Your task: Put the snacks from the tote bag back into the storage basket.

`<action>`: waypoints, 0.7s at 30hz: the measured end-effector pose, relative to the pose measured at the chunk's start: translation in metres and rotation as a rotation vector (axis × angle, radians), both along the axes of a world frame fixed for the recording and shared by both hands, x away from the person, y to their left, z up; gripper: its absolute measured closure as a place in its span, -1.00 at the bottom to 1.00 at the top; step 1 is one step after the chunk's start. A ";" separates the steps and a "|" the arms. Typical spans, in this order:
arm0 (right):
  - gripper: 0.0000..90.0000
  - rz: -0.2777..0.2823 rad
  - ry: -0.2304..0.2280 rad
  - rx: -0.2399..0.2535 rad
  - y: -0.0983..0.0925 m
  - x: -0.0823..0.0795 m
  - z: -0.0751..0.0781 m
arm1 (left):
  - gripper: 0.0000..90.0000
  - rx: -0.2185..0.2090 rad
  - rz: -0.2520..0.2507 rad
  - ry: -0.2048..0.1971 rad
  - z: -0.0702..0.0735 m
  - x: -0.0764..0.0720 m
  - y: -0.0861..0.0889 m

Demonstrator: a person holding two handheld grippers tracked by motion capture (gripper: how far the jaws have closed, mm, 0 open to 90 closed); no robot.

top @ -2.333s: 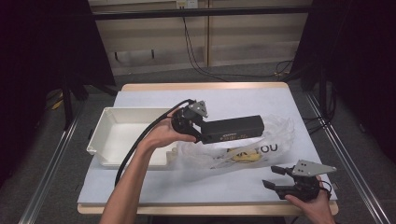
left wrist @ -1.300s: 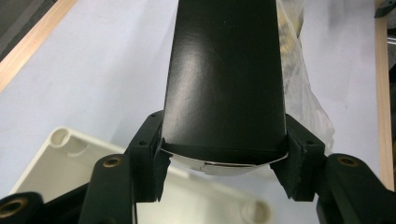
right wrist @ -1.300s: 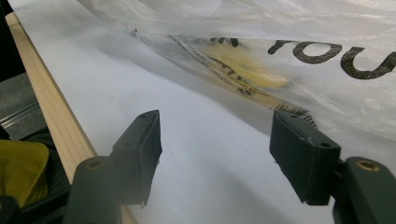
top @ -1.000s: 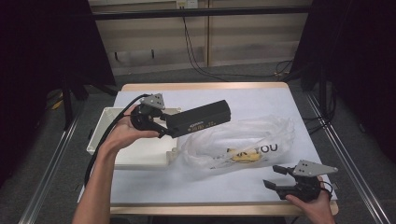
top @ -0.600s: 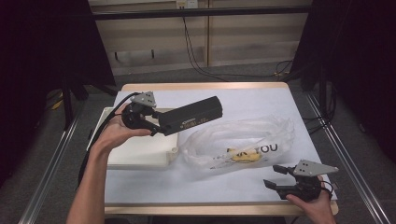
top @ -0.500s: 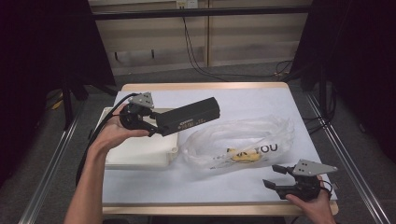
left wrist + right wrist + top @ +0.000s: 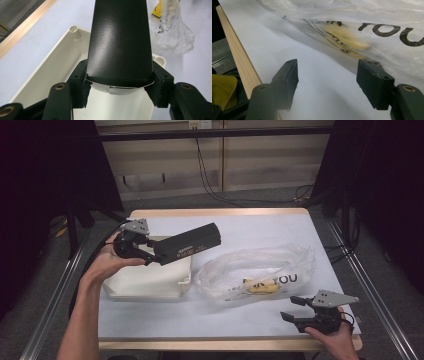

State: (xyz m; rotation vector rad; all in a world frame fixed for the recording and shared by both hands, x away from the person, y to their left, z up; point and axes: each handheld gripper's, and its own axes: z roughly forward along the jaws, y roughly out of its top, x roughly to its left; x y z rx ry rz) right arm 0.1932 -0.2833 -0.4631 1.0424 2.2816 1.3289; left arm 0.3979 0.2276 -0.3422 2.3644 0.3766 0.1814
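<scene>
Evidently the long black box [image 7: 187, 243] is being carried to the white tray [image 7: 150, 282], since the left gripper [image 7: 145, 254] holds it by one end and cantilevers it level above the tray's far side, clear of the table [image 7: 260, 227]. In the left gripper view the jaws clamp both side faces of the box [image 7: 121, 42] near its open end, where a pale inner flap shows; gripping the narrow sides there probably lets the person sight along the box and line it up with the tray [image 7: 62, 62] below. The right gripper [image 7: 299, 312] rests low at the near right edge of the table with its jaws spread and nothing between them, pointing toward the clear plastic bag [image 7: 260, 270]. It sits just short of the bag [image 7: 374, 30], whose yellow contents and printed lettering show through the film, likely parked there to steady or take the bag once the box is set down.
</scene>
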 end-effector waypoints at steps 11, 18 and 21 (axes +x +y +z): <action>-0.25 0.004 0.008 -0.001 0.001 0.001 -0.001 | -0.04 -0.028 0.055 0.010 -0.008 0.004 0.029; -0.25 0.000 0.009 0.002 0.000 0.001 -0.001 | -0.04 0.005 0.056 -0.003 -0.012 0.007 0.043; -0.25 0.004 0.011 0.001 0.001 0.001 -0.001 | -0.04 -0.004 0.084 0.007 -0.015 0.010 0.056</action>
